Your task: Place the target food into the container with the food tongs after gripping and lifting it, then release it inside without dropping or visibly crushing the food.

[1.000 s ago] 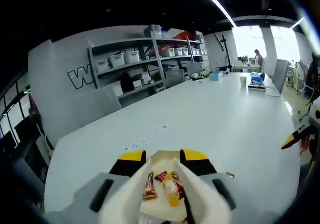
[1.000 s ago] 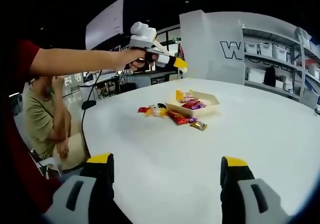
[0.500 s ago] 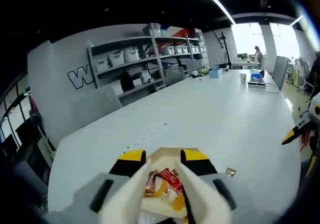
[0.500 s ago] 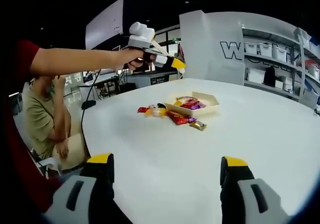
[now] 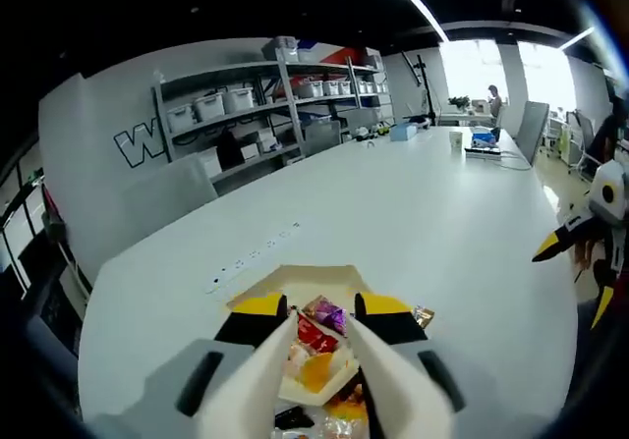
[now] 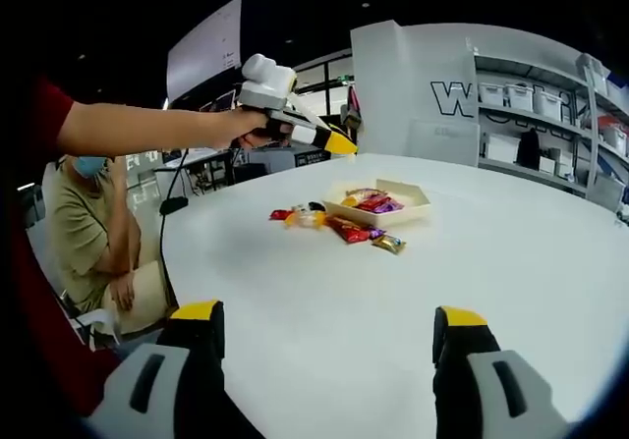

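White table (image 6: 472,262) carries a cream cardboard tray (image 6: 378,206) of wrapped candies (image 6: 371,201), with loose candies (image 6: 339,227) at its 7 o'clock. Left gripper (image 6: 339,142) hangs above; whether it is clenched I cannot tell. Right gripper (image 6: 329,336) is spread, empty.

Both grippers are grey with yellow-tipped black jaws: right gripper (image 6: 329,356), left gripper (image 5: 321,316). Red sleeve (image 6: 44,115) upper left.
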`<action>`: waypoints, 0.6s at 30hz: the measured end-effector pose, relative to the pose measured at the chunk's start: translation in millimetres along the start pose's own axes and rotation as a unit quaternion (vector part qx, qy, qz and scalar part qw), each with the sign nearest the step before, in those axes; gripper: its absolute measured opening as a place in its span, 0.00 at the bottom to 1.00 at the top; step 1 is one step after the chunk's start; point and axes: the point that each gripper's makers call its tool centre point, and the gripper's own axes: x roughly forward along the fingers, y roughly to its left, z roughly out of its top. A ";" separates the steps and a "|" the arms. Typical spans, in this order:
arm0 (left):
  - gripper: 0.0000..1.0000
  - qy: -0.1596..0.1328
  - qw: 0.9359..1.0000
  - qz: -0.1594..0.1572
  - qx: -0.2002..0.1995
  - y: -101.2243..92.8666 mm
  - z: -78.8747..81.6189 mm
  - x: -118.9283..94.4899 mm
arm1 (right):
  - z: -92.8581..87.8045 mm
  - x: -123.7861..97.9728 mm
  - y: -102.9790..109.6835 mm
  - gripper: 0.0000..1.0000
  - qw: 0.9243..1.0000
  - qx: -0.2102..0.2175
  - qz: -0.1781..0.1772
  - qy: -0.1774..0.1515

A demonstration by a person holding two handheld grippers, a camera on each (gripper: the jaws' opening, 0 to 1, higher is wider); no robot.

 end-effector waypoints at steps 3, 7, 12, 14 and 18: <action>0.26 0.011 1.000 -0.012 0.009 -11.0 -11.1 0.5 | -0.8 1.0 1.0 0.86 1.000 -0.001 0.001 0.001; 0.27 0.014 1.000 -0.020 -0.001 -17.5 -18.7 -1.1 | -2.0 1.3 1.4 0.86 1.000 -0.003 0.002 0.004; 0.27 0.021 0.999 -0.037 -0.012 -27.7 -27.2 -2.7 | -2.2 2.0 1.6 0.86 1.000 -0.001 0.002 0.004; 0.27 0.022 0.998 -0.063 -0.017 -40.7 -33.0 -2.3 | -2.8 2.9 3.1 0.86 1.000 -0.001 0.004 0.005; 0.27 0.032 0.995 -0.088 -0.017 -58.1 -47.4 2.4 | -3.6 3.7 4.3 0.86 1.000 -0.001 0.006 0.006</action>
